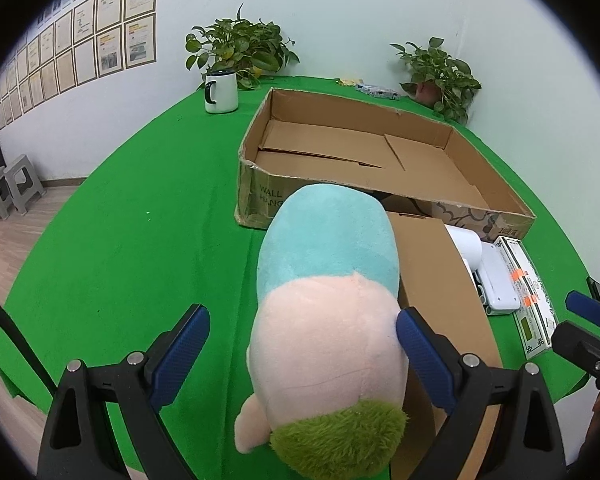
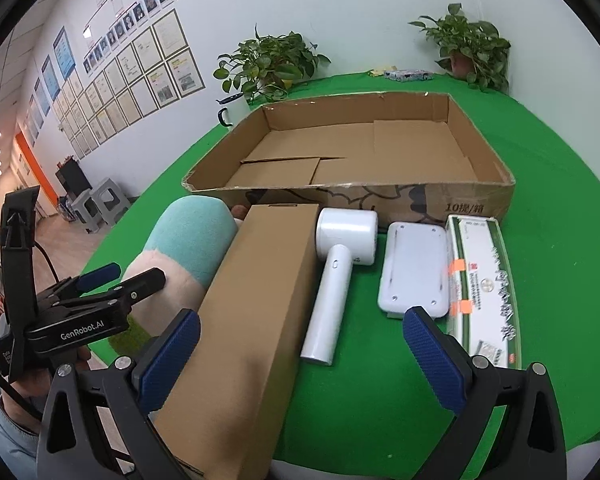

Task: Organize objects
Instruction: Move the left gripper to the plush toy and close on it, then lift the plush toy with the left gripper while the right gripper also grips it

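Well, biggest first: the shallow open-topped brown cardboard tray box (image 2: 352, 152) lies empty at the middle of the green-covered tabletop (image 1: 120, 240), with the things to sort lined up just in front of its near wall. It looks light but floppy, best left where it is and filled. Printed on its wall I can read "WALL HANG" from the left view and "10提/箱" from the right.

Next, the long plain brown cardboard carton (image 2: 256, 304) lies touching the plush; stiff and smooth, I'd take it across its narrow width. The soft plush toy in teal, pink and green (image 1: 324, 320) lies between the left tongs (image 1: 302, 354), which stand apart with only the right pad brushing its pink belly, not yet clamped. It should be light and squashy, so a pinch around the pink middle ought to hold.

The right tongs (image 2: 300, 356) hover spread wide over the carton's edge and the white hammer-shaped handheld device (image 2: 338, 276), gripping nothing. That device looks hard and slick; its handle seems the place to grab. Beside it lie a flat white rounded plastic case (image 2: 414, 266) and a green-and-white printed box with orange tape (image 2: 486, 280), its Chinese lettering too blurred to read. The left tool's body reads "GenRobot.AI"
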Available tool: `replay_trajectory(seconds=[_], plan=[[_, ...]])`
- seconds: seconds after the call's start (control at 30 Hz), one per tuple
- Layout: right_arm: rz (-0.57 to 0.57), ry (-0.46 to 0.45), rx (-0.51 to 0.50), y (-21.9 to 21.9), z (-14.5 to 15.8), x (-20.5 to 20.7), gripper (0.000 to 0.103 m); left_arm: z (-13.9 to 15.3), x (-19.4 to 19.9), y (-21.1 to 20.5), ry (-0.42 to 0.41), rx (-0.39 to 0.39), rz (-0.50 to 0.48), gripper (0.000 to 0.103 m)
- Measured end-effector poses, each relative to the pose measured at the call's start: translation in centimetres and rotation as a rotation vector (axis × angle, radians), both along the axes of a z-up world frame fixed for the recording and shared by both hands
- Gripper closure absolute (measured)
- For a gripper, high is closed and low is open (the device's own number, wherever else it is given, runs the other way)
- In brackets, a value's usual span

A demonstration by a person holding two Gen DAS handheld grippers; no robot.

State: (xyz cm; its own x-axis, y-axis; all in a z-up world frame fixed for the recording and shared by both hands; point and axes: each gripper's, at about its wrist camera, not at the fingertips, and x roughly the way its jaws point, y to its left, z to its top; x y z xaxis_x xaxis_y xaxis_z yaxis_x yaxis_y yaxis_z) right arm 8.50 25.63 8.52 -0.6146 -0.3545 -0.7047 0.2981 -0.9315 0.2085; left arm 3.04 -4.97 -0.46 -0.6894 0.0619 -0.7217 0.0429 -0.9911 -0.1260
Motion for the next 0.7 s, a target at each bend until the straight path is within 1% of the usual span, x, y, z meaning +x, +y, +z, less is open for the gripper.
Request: replay_trajectory(seconds=[0.1,0.2,0.23,0.27,0.3,0.33,0.4,0.53,0.67,0.7], plan=[[0.001,0.022,-0.003,-0.2,0.7,0.6,0.001,-0.2,0.0,-0.1,-0.007,0.018,-0.021,0.008],[-0.008,0.036,-0.046,-0.6,0.8,1.4,0.001,-0.4,0.1,0.0,-0.021,-0.008,-0.065,0.008],[-0.012,0.035,-0.056,-0.7,0.7,1.5,0.001,-0.4,0.2,0.0,-0.025,-0.008,-0.083,0.011],[-0.019,0.028,-0.071,-0.8,0.6,1.7,0.001,-0.5,0.2,0.1,-0.028,-0.002,-0.099,0.019],[-0.019,0.018,-0.085,-0.8,0.5,1.7,0.001,-0.5,0.3,0.1,-0.031,0.015,-0.117,0.026],[-0.013,0.009,-0.096,-0.9,0.4,1.6,0.001,-0.6,0.4,0.0,-0.034,0.046,-0.129,0.033],[0.023,-0.005,-0.116,-1.3,0.5,1.4,0.001,-0.6,0.6,0.0,-0.028,0.046,-0.115,0.035],[0.090,-0.016,-0.140,-2.6,1.1,0.4,0.001,-0.6,1.4,-0.4,-0.027,0.070,-0.083,0.042],[0.170,-0.071,-0.168,-4.4,1.0,-1.6,0.001,-0.3,2.1,-0.8,-0.030,0.083,-0.054,0.046],[0.188,-0.085,-0.179,-4.8,0.9,-2.1,0.004,-0.2,2.3,-0.8,-0.029,0.086,-0.049,0.046]])
